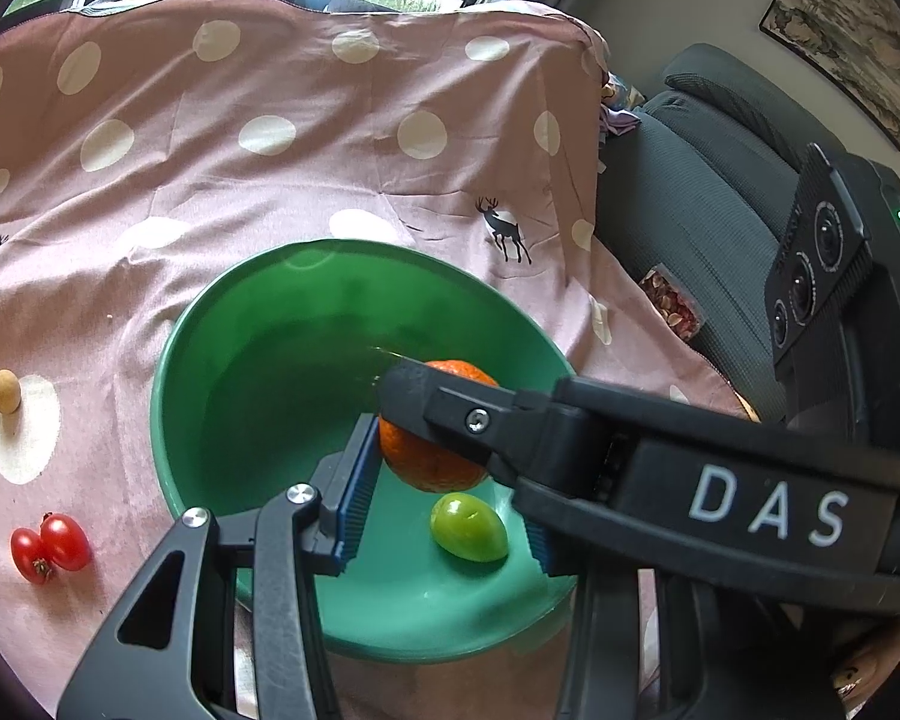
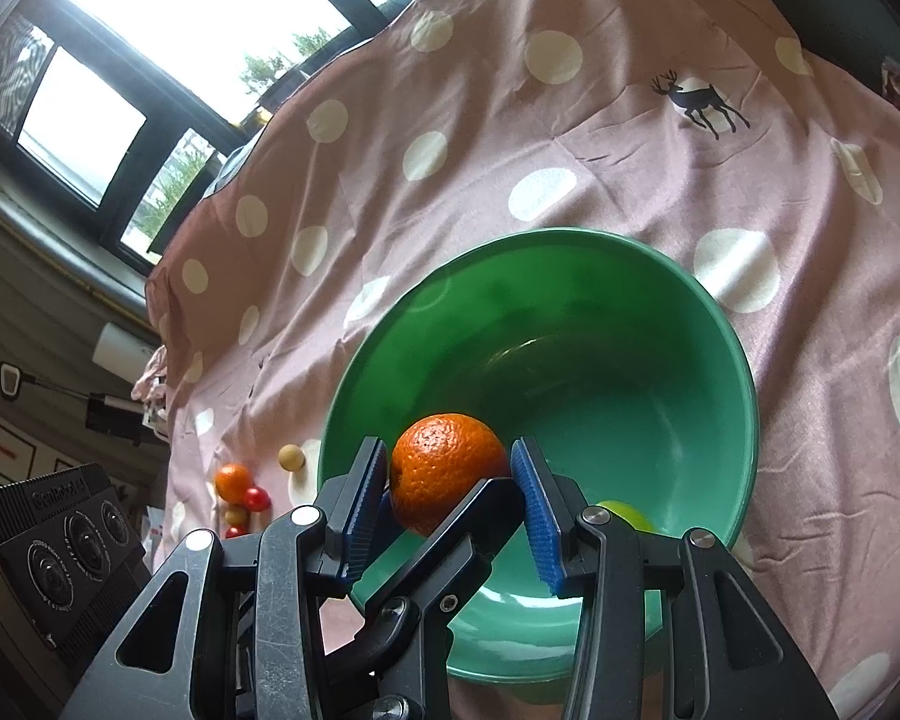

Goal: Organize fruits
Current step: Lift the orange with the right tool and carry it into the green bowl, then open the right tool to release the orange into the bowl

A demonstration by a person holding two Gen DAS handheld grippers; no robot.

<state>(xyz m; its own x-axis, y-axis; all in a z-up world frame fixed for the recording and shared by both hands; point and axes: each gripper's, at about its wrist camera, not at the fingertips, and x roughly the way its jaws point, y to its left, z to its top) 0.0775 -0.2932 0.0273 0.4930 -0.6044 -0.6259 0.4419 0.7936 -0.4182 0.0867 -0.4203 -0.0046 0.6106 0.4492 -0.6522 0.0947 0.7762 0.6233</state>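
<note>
A green bowl (image 1: pixel 222 360) sits on a pink dotted cloth; it also shows in the right wrist view (image 2: pixel 660 360). A green fruit (image 1: pixel 468 527) lies inside it. My right gripper (image 2: pixel 453 501) is shut on an orange (image 2: pixel 447 474) and holds it over the bowl's near rim; the orange also shows in the left wrist view (image 1: pixel 432 456). My left gripper (image 1: pixel 444 516) is open over the bowl, and the right gripper's arm crosses in front of its right finger.
Two red cherry tomatoes (image 1: pixel 48 546) and a small tan ball (image 1: pixel 4 390) lie on the cloth left of the bowl. The right wrist view shows another orange (image 2: pixel 233 480) and small fruits there. A dark armchair (image 1: pixel 708 180) stands at the right.
</note>
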